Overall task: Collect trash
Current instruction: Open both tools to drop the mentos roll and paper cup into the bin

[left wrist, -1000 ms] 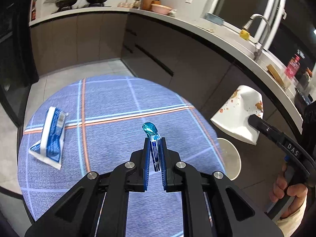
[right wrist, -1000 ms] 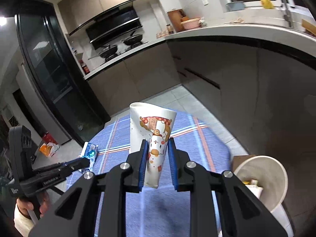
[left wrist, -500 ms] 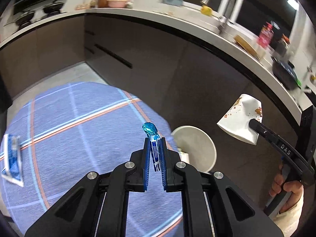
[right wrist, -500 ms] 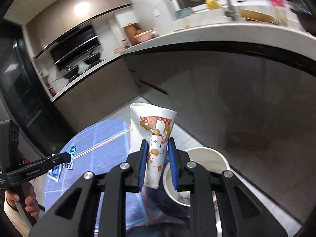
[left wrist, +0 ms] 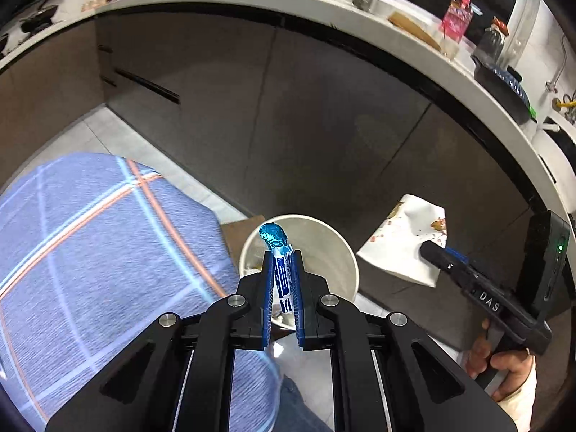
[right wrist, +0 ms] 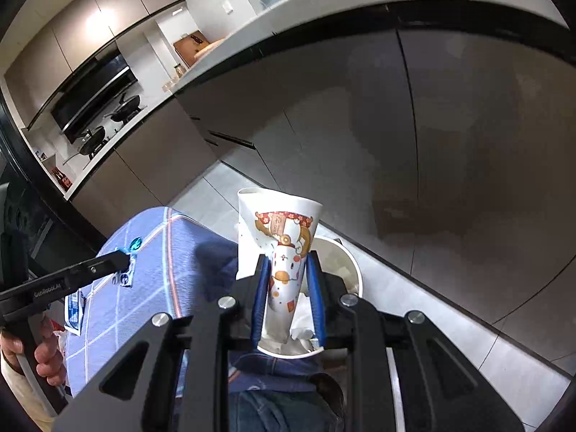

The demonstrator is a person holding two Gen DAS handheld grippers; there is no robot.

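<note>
Wrapper (left wrist: 282, 276) pinched in left gripper (left wrist: 282, 262); cup (right wrist: 284, 252) in right gripper (right wrist: 288, 266).

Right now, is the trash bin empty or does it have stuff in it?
It has stuff in it. The white trash bin holds crumpled white paper, seen behind the paper cup.

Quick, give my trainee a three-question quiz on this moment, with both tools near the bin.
1. True or false: the left tool holds nothing.
2. What does the right tool grip? A) flattened paper cup B) glass bottle C) spoon
3. Fill in: below both tools stands a white ____.

Key:
1. False: it is shut on a blue-and-white wrapper.
2. A, the flattened paper cup.
3. Trash bin, beside the table's blue plaid cloth.
</note>
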